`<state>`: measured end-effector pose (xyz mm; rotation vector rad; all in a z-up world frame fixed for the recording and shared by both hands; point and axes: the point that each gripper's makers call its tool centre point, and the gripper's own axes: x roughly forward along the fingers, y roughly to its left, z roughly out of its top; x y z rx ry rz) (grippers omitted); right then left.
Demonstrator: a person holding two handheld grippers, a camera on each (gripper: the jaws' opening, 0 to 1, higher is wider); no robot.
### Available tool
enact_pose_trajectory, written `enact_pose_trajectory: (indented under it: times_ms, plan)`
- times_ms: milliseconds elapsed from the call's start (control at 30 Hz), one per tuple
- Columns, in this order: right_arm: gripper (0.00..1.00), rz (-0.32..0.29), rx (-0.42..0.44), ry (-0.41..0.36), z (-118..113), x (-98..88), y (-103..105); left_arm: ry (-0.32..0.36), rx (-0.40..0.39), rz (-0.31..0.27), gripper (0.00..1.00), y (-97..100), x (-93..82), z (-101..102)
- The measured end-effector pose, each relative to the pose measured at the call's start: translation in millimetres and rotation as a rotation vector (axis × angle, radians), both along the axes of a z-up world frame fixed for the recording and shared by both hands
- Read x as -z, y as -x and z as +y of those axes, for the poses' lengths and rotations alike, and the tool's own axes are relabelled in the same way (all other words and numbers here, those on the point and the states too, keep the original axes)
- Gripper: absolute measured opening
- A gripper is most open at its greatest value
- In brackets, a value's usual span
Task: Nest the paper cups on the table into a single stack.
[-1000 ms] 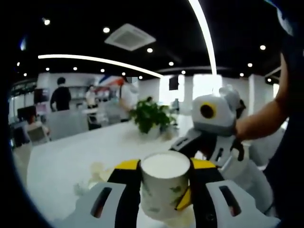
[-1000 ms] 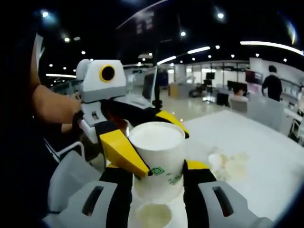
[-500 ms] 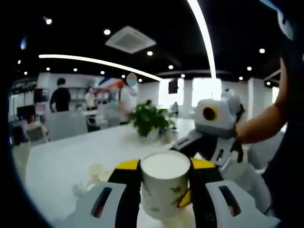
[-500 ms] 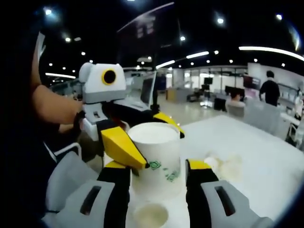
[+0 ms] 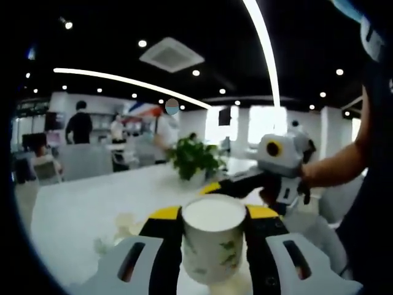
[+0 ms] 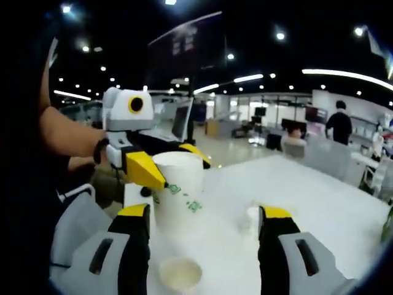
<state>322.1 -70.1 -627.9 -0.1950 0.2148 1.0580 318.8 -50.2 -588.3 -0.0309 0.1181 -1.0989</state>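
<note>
1. Across both views stretched the white surface point(image 6: 319, 203), the biggest thing before me, with a potted plant point(image 5: 193, 158) at its far side in the left gripper view.
2. My left gripper point(image 5: 213, 230) was clenched on a paper cup point(image 5: 214, 236), held upright above the surface; from the right gripper view that same cup point(image 6: 178, 190) sat between its yellow jaws.
3. My right gripper point(image 6: 206, 215) stood released, its jaws wide apart and grasping nothing, the held cup just beyond them.
4. One loose cup point(image 6: 180, 274) stood mouth-up on the surface between the right gripper's jaws, and pale blurred shapes, perhaps more cups point(image 5: 123, 224), lay further off.
5. I judged the stack unfinished: the held cup may be nested already, while the loose ones still awaited gathering.
</note>
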Motion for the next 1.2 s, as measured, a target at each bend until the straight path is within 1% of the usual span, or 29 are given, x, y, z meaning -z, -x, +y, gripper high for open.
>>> enact_pose_trajectory:
  times_ms: [100, 167, 233, 267, 300, 433, 467, 533, 567, 600, 667, 733, 800, 867, 900, 933, 1000, 1067, 1133, 1200]
  plan:
    - [0.82, -0.014, 0.010, -0.010, -3.9, -1.7, 0.3, 0.014, 0.009, -0.004, 0.37, 1.8, -4.3, 0.7]
    - [0.87, -0.008, 0.013, -0.021, -6.1, -2.7, 1.2, 0.031, 0.015, -0.004, 0.37, 2.5, -8.0, 0.5]
    - [0.97, -0.016, 0.015, -0.035, -6.8, -4.4, 2.2, 0.047, 0.016, -0.002, 0.37, 2.0, -11.6, 0.6]
    - [1.00, -0.023, 0.011, -0.037, -6.3, -4.6, 3.3, 0.052, 0.014, -0.003, 0.37, 1.4, -12.9, 0.5]
    - [0.99, -0.037, 0.003, -0.028, -7.3, -4.2, 4.2, 0.054, 0.013, -0.002, 0.37, 1.0, -13.6, 0.3]
    - [1.00, -0.009, 0.006, -0.027, -7.2, 0.1, 7.3, 0.074, 0.010, -0.002, 0.38, -0.6, -18.7, -0.2]
    - [0.99, 0.000, 0.007, -0.034, -7.3, 0.6, 8.0, 0.086, 0.009, -0.001, 0.38, -1.0, -21.2, -0.5]
    - [0.92, 0.041, 0.005, -0.046, -8.3, 3.0, 10.7, 0.103, 0.004, 0.001, 0.38, -2.4, -24.3, -0.3]
    - [0.88, 0.075, 0.000, -0.058, -8.1, 4.8, 13.6, 0.110, 0.002, 0.002, 0.38, -3.0, -25.5, -0.1]
    - [0.82, 0.092, -0.003, -0.064, -7.9, 5.6, 15.0, 0.121, -0.002, 0.003, 0.38, -4.2, -27.1, 0.6]
    - [0.77, 0.104, -0.008, -0.081, -7.2, 4.9, 16.7, 0.139, -0.009, 0.005, 0.38, -5.3, -30.0, 1.5]
    - [0.72, 0.143, -0.023, -0.104, -4.3, 5.4, 21.5, 0.181, -0.022, 0.018, 0.38, -6.5, -35.2, 2.2]
    - [0.69, 0.149, -0.036, -0.123, -1.0, 3.1, 24.3, 0.206, -0.022, 0.031, 0.38, -6.6, -37.1, 2.4]
    - [0.67, 0.158, -0.054, -0.136, 2.7, 0.5, 27.6, 0.206, -0.022, 0.029, 0.38, -6.3, -36.7, 1.5]
    - [0.63, 0.164, -0.063, -0.142, 4.3, -0.8, 29.1, 0.208, -0.024, 0.031, 0.38, -6.4, -36.5, 1.0]
    - [0.59, 0.186, -0.084, -0.160, 7.7, -4.0, 33.3, 0.213, -0.026, 0.036, 0.38, -6.2, -36.6, 0.5]
    - [0.52, 0.203, -0.102, -0.186, 11.1, -9.1, 36.6, 0.237, -0.033, 0.049, 0.38, -7.0, -37.4, 0.2]
    - [0.51, 0.217, -0.123, -0.227, 15.3, -17.0, 39.6, 0.249, -0.034, 0.056, 0.38, -6.8, -37.6, -0.3]
    - [0.50, 0.218, -0.118, -0.226, 15.0, -17.9, 37.6, 0.256, -0.034, 0.054, 0.38, -7.0, -37.8, 0.1]
    - [0.47, 0.215, -0.118, -0.231, 13.9, -20.3, 36.0, 0.246, -0.034, 0.056, 0.38, -7.7, -36.0, 0.8]
